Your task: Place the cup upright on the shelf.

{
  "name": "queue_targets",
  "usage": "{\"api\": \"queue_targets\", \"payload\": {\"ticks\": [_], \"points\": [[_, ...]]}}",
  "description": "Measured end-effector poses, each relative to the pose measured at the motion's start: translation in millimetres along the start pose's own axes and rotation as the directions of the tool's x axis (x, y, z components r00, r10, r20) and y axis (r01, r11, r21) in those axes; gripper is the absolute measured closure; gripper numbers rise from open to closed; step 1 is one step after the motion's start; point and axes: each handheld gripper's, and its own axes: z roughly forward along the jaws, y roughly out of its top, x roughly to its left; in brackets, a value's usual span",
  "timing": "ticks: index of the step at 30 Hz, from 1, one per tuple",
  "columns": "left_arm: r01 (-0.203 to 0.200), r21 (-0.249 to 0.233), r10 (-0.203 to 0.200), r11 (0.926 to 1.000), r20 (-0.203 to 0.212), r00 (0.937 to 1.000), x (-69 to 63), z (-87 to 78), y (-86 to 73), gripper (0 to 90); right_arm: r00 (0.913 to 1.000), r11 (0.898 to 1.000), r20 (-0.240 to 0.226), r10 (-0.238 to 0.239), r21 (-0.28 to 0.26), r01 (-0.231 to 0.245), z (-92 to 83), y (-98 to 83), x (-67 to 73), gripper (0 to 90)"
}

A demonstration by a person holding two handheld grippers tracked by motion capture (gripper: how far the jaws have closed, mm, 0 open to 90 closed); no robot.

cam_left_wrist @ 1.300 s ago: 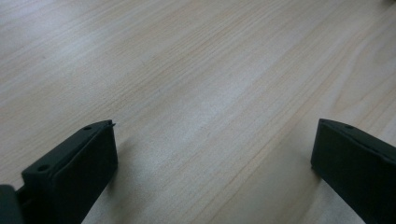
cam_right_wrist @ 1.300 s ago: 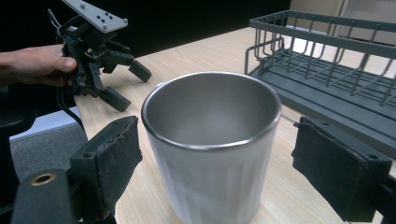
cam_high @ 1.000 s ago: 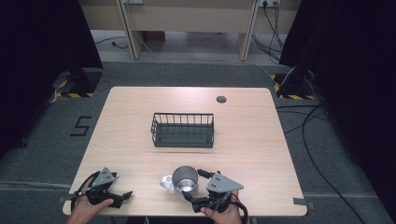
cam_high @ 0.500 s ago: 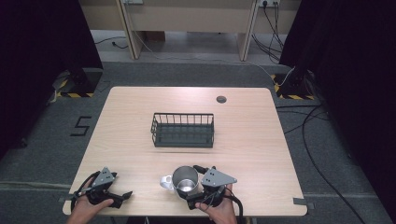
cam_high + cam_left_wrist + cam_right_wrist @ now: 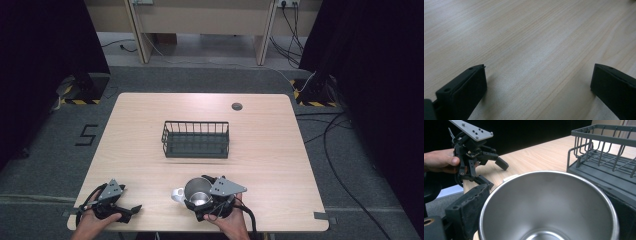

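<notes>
A: Status of right gripper [image 5: 200, 196]?
B: Jaws set either side of steel mug [image 5: 198, 192], near table [image 5: 260, 150] front edge; firm clamp not confirmable.
A: Left gripper [image 5: 131, 210]?
B: Jaws spread, nothing between, resting idle.
A: Procedure?
B: Squeeze evenly on wall, lift level, then carry toward wire basket [image 5: 196, 139].

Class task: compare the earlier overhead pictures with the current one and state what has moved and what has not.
The right gripper has shifted slightly left, closing in around the steel cup. The cup, the left gripper and the wire basket stayed in place.
</notes>
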Motion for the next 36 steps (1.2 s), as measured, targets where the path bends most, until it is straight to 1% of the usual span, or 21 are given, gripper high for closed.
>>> {"api": "queue_targets", "payload": {"ticks": [5, 6, 10, 15, 17, 21, 23, 25, 32, 36], "points": [[0.000, 0.000, 0.000, 1.0000, 0.000, 1.0000, 0.0, 0.0, 0.0, 0.0, 1.0000, 1.000, 0.000, 0.001, -0.009, -0.001, 1.5, 0.0, 0.1, 5.0], [0.000, 0.000, 0.000, 1.0000, 0.000, 1.0000, 0.0, 0.0, 0.0, 0.0, 1.0000, 1.000, 0.002, -0.005, -0.011, 0.005, 1.6, 0.2, 0.6, 5.3], [0.000, 0.000, 0.000, 1.0000, 0.000, 1.0000, 0.0, 0.0, 0.0, 0.0, 0.9999, 1.000, 0.008, -0.013, -0.011, 0.013, 1.7, 1.1, 1.4, 5.6], [0.000, 0.000, 0.000, 1.0000, 0.000, 1.0000, 0.0, 0.0, 0.0, 0.0, 1.0000, 1.000, 0.005, -0.005, -0.001, 0.005, 0.5, 3.9, 0.7, 5.9], [0.000, 0.000, 0.000, 1.0000, 0.000, 1.0000, 0.0, 0.0, 0.0, 0.0, 0.9999, 1.000, 0.010, -0.014, -0.006, 0.014, -1.6, 8.7, 0.4, 6.0], [0.000, 0.000, 0.000, 1.0000, 0.000, 1.0000, 0.0, 0.0, 0.0, 0.0, 0.9998, 1.000, 0.017, -0.012, -0.016, 0.012, -3.8, 15.2, -1.5, 6.0], [0.000, -0.001, 0.000, 1.0000, 0.001, 1.0000, 0.0, 0.0, 0.0, 0.0, 0.9996, 0.999, 0.022, -0.017, -0.028, 0.017, -5.5, 21.7, -4.5, 6.0], [0.000, 0.000, 0.000, 1.0000, 0.000, 1.0000, 0.0, 0.0, 0.0, 0.0, 0.9996, 1.000, 0.024, -0.013, -0.027, 0.014, -6.2, 26.3, -7.1, 6.0], [0.000, -0.001, 0.000, 1.0000, 0.001, 1.0000, 0.0, 0.1, 0.0, 0.0, 0.9994, 1.000, 0.034, -0.012, -0.028, 0.013, -3.0, 38.2, -15.4, 6.1], [0.000, 0.000, 0.000, 1.0000, 0.000, 1.0000, 0.0, 0.0, 0.0, 0.0, 0.9995, 0.999, 0.030, -0.010, -0.035, 0.011, -1.2, 45.5, -20.3, 6.1]]}}
